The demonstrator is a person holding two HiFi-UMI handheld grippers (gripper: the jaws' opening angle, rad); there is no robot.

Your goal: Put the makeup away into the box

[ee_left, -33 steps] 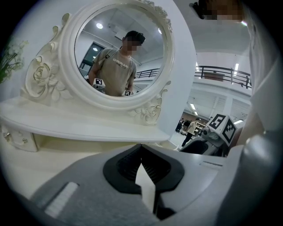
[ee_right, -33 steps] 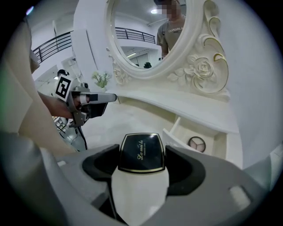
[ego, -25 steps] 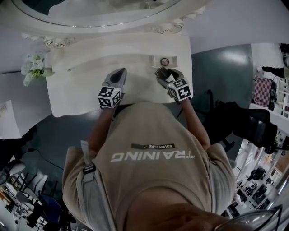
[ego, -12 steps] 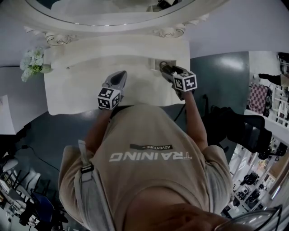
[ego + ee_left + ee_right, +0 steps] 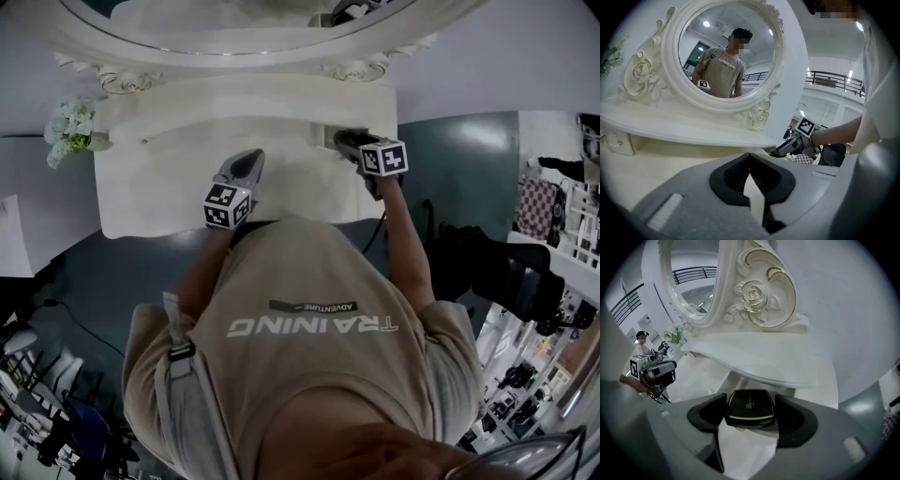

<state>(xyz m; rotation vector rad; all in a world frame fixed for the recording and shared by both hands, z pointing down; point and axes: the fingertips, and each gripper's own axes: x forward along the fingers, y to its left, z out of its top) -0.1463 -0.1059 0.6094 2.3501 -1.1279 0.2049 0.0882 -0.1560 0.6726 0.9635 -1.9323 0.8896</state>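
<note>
A black compact (image 5: 749, 409) with a gold rim sits between the pads of my right gripper (image 5: 751, 399), which is shut on it just above the white tabletop. In the head view that gripper (image 5: 339, 139) is at the table's back right, close under the shelf (image 5: 244, 103), where a small white box-like edge (image 5: 328, 131) shows; I cannot make out its inside. My left gripper (image 5: 251, 155) rests mid-table, shut and empty, its pads (image 5: 736, 176) meeting at the tips. The left gripper view shows the right gripper (image 5: 792, 145) off to the right.
A white dressing table (image 5: 159, 187) carries a round carved mirror (image 5: 234, 28). White flowers (image 5: 67, 131) stand at its left end. The table's right edge (image 5: 396, 178) drops to a grey floor right beside my right gripper.
My right gripper has carried the compact away from me to the back right of the table, lower and nearer the shelf. The left gripper has stayed where it was.
</note>
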